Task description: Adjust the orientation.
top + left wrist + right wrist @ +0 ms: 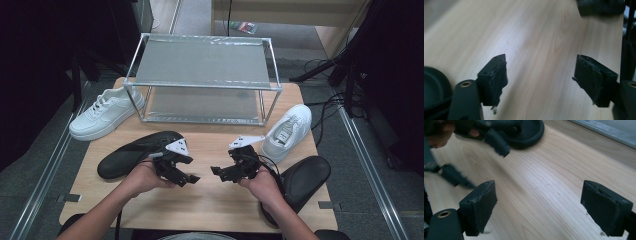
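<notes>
Both grippers idle over the table, shoes not yet on the rack

The left gripper [192,178] and right gripper [216,171] hover over bare wood near the front of the table [210,200], jaws spread wide with nothing between them; the two white sneakers [106,112] [287,132] lie beside the metal rack [202,80], one at each end, and the black shoes [135,152] [302,177] sit close to the hands; both shelves are bare (so, judging by this, the shelving work has hardly begun); every shoe is left to lift.
</notes>
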Tool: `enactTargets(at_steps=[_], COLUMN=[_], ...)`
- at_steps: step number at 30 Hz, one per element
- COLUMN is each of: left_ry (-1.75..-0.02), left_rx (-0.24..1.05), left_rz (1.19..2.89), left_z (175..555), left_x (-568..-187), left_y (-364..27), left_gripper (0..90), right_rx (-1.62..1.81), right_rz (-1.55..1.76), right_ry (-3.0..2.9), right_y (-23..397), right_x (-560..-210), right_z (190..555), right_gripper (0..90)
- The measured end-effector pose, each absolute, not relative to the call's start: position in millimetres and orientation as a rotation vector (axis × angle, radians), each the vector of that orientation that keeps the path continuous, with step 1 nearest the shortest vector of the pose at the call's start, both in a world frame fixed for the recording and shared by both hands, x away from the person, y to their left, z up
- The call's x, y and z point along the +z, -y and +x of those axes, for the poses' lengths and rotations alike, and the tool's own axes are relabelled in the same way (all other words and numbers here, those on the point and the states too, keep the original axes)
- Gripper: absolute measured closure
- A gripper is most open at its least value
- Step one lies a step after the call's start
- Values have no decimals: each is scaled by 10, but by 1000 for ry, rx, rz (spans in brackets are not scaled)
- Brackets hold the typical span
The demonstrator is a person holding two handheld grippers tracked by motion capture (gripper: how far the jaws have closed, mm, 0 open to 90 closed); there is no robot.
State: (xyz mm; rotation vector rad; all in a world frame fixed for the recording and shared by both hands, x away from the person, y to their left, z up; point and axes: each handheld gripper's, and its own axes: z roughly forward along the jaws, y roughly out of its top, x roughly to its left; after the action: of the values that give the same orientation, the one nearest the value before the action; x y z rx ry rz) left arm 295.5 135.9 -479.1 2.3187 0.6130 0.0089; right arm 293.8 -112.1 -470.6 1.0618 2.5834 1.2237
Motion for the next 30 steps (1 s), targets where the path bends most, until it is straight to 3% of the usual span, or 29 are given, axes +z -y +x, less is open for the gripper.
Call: enactTargets(at_steps=[4,6,11,12,13,19,22,25,30], left_ry=[-671,-701,-741,-754,-763,-701,-656,-658,-659], left_rx=[-12,-44,-40,2,-13,-7,-22,-55,-60], left_rz=[2320,2324,2312,2313,2306,2332,2330,2346,2330], left_z=[3012,3029,3052,3037,3031,2958,2926,2927,2943], left_x=[-4796,-4812,-4836,-4870,-4888,-4878,-4863,-4879,-4868], left_y=[-1360,-1366,-1386,-1356,-1337,-1279,-1298,-1304,-1329], left_gripper=[312,394,395,403,408,415,406,409,392], right_rx=[1262,1246,1236,1235,1233,1214,1243,1272,1257], right_rz=[1019,998,895,849,825,789,831,819,837], right_ry=[-2607,-2613,-2635,-2670,-2682,-2728,-2726,-2732,-2728], right_y=[1129,1162,1209,1214,1223,1220,1200,1193,1205], right_x=[-4784,-4841,-4861,-4848,-4847,-4834,-4809,-4819,-4822], right_z=[2869,2844,2833,2835,2834,2769,2753,2767,2786], right_gripper=[141,140,139,239,283,355,450,497,487])
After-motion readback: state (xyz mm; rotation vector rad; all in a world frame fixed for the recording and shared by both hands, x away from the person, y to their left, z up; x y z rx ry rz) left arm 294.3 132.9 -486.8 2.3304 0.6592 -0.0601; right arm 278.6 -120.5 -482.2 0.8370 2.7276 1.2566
